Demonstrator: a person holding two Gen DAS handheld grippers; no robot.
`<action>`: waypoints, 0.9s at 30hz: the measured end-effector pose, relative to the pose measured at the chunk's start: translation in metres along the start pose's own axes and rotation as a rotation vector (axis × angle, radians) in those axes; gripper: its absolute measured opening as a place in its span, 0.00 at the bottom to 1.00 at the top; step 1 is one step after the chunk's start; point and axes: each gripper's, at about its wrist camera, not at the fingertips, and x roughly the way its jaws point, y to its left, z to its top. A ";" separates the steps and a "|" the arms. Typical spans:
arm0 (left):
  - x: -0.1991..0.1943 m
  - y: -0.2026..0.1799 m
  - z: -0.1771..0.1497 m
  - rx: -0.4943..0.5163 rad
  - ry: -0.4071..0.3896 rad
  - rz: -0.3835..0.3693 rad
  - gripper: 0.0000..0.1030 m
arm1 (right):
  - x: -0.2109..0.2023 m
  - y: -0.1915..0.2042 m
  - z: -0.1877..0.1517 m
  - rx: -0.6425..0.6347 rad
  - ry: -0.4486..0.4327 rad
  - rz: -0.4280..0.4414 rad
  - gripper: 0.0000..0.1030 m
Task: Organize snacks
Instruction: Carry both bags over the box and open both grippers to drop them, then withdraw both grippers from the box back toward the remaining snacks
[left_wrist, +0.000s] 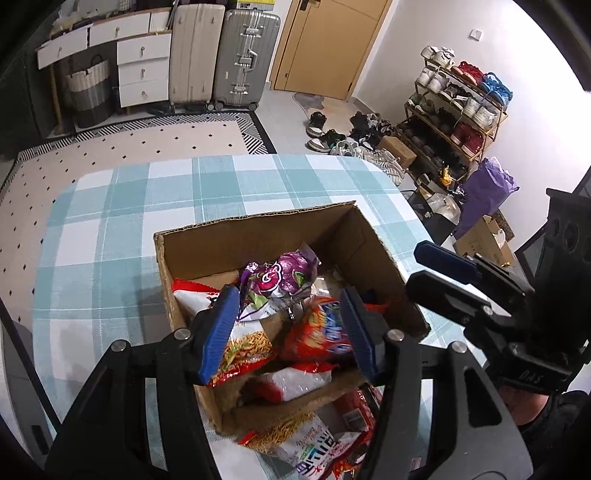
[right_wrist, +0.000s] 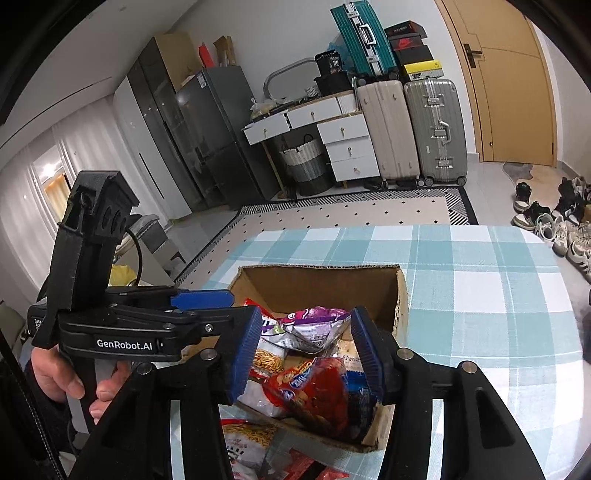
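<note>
A table with a blue-and-white checked cloth (left_wrist: 122, 229) fills the middle of both wrist views, with a dotted rug (left_wrist: 140, 144) beyond it toward the upper left of the left view. On the cloth, lower centre, stands an open cardboard box (left_wrist: 258, 236), its flaps gone and its near wall low and torn. Inside it lie several snack packets: a purple bag (left_wrist: 284, 277) uppermost near the middle, a red bag with blue lettering (left_wrist: 317, 332) to its lower right, and a noodle packet (left_wrist: 243, 350) at the lower left, against the box's left wall. More packets (left_wrist: 314, 439) lie on the cloth just outside the near wall, at the bottom of the frame. The left gripper (left_wrist: 290, 328) hangs over the box contents, its blue pads apart with nothing pinched between them. The right gripper (right_wrist: 308, 354) is likewise parted above the red bag, pressing on nothing. A hand (right_wrist: 62, 373) at the lower left of the right view holds the left gripper's handle.
</note>
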 end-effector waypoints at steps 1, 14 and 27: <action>-0.005 -0.002 -0.002 0.006 -0.006 0.006 0.53 | -0.004 0.001 0.000 -0.001 -0.005 -0.001 0.50; -0.064 -0.022 -0.029 0.021 -0.074 0.032 0.53 | -0.050 0.029 -0.006 -0.025 -0.054 -0.007 0.50; -0.113 -0.029 -0.071 -0.029 -0.137 0.053 0.69 | -0.100 0.056 -0.027 -0.059 -0.106 -0.027 0.66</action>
